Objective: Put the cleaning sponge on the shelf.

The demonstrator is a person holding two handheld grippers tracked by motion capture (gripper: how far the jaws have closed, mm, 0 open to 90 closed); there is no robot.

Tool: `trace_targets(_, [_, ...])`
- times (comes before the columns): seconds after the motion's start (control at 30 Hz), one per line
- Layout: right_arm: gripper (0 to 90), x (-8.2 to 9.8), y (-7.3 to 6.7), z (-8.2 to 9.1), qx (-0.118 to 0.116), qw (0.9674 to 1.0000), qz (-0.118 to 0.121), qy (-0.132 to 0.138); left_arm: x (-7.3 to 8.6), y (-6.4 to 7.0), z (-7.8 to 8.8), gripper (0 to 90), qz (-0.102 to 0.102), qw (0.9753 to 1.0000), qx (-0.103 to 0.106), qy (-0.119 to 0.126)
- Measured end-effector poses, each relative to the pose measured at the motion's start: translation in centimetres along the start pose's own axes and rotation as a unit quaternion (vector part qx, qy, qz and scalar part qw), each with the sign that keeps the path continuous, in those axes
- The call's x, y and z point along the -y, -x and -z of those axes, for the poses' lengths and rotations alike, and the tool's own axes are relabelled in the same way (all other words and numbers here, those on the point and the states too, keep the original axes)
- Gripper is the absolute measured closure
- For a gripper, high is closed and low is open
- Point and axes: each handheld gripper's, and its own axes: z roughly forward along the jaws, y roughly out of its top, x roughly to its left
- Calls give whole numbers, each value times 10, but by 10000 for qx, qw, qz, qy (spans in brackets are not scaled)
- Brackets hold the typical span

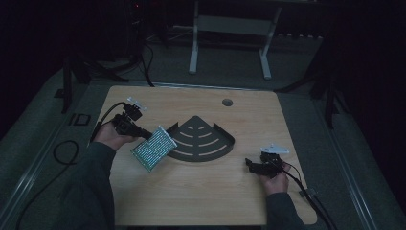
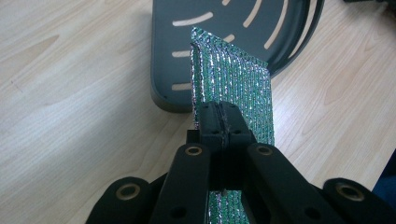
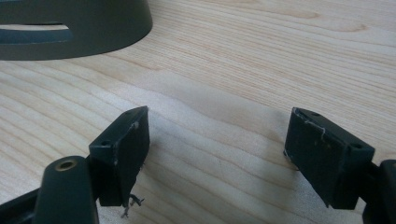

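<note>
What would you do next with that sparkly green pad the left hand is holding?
Probably carry the glittery green rectangular pad forward and lower it onto the dark grey fan-shaped slotted tray. The left gripper is clamped on its edge, holding it just short of the tray, while the right gripper waits open.

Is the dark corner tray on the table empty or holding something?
Empty: the tray's slotted floor is bare, and the sparkly green pad hangs clamped in the left gripper beside it.
</note>
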Motion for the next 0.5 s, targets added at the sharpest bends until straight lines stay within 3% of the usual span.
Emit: trace_targets(0.5, [214, 0, 0, 0, 0, 10000, 0, -1, -17, 3, 0, 900, -62, 10000, -6, 57])
